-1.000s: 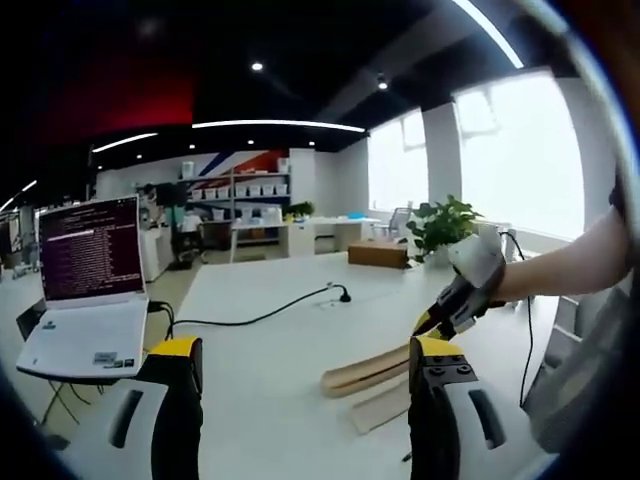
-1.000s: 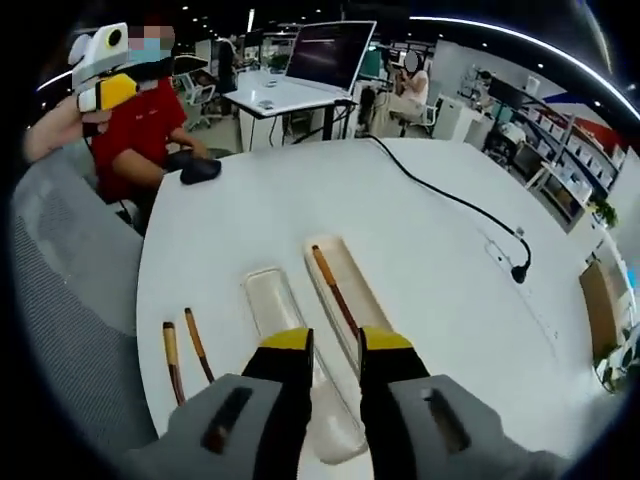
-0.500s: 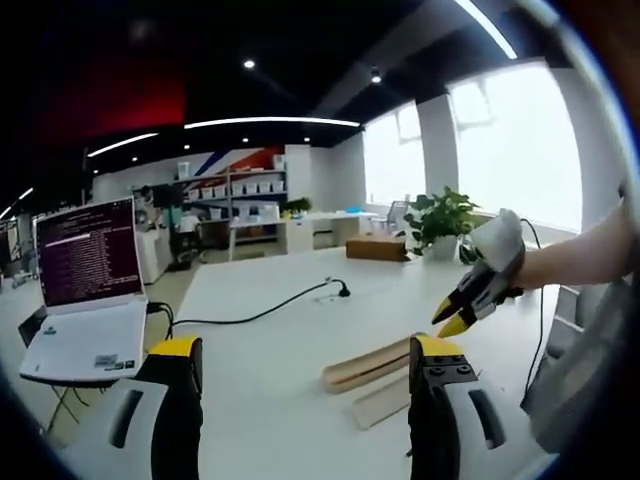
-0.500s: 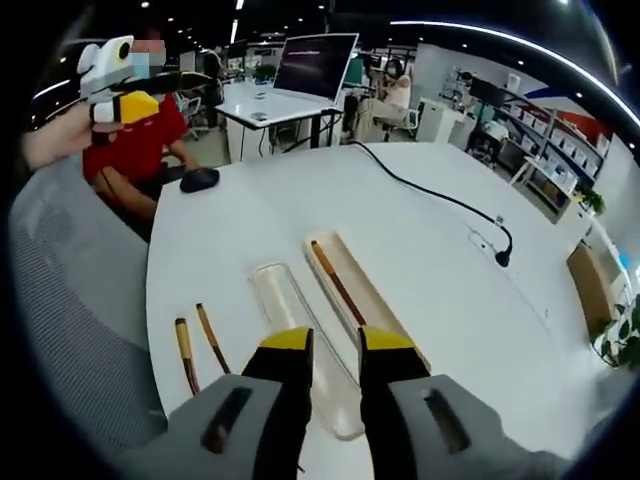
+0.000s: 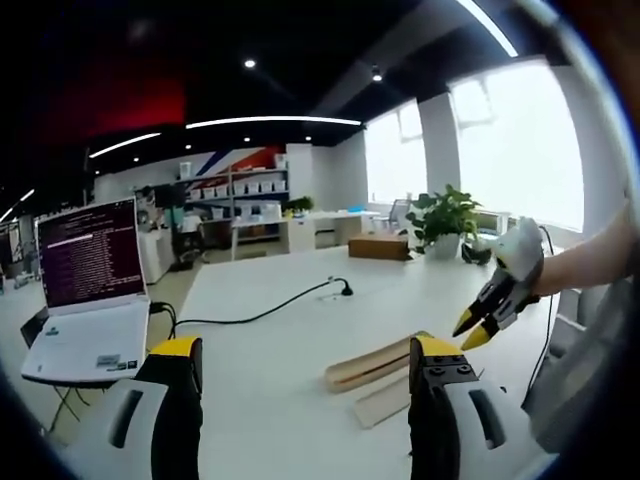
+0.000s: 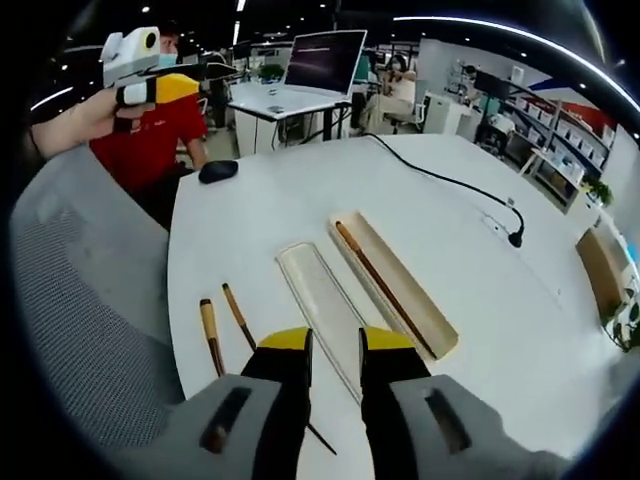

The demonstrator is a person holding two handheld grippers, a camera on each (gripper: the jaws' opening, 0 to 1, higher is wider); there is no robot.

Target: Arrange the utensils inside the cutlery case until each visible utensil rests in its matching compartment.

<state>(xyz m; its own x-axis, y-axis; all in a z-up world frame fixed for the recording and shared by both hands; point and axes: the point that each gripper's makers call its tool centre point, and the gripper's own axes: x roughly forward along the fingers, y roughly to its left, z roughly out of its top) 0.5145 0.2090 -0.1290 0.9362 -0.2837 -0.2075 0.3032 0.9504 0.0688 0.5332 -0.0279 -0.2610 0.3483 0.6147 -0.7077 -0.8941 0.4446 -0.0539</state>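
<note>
The wooden cutlery case [image 6: 405,300] lies open on the white table [image 6: 300,190] with one long brown-handled utensil [image 6: 375,278] resting in it. Its pale lid [image 6: 318,295] lies beside it on the left. Two more brown-handled utensils [image 6: 208,335] [image 6: 240,318] lie loose on the table left of the lid. My right gripper [image 6: 335,345] hovers above the lid's near end, jaws almost together with nothing between them. It also appears from the side [image 5: 472,332] above the case [image 5: 372,366]. My left gripper [image 5: 305,350] is held high with its jaws wide apart and is also seen raised off to the side [image 6: 190,75].
A black cable [image 6: 450,180] crosses the far half of the table. A mouse [image 6: 217,171] sits near the edge by a seated person in red [image 6: 150,140]. A grey chair back [image 6: 70,300] stands left. A laptop [image 5: 85,300], a plant [image 5: 445,225] and a cardboard box [image 5: 378,248] stand beyond.
The right gripper has drawn back and swung, so more of the table shows in its view. From the left view it has drifted right. Case, lid and utensils stay put.
</note>
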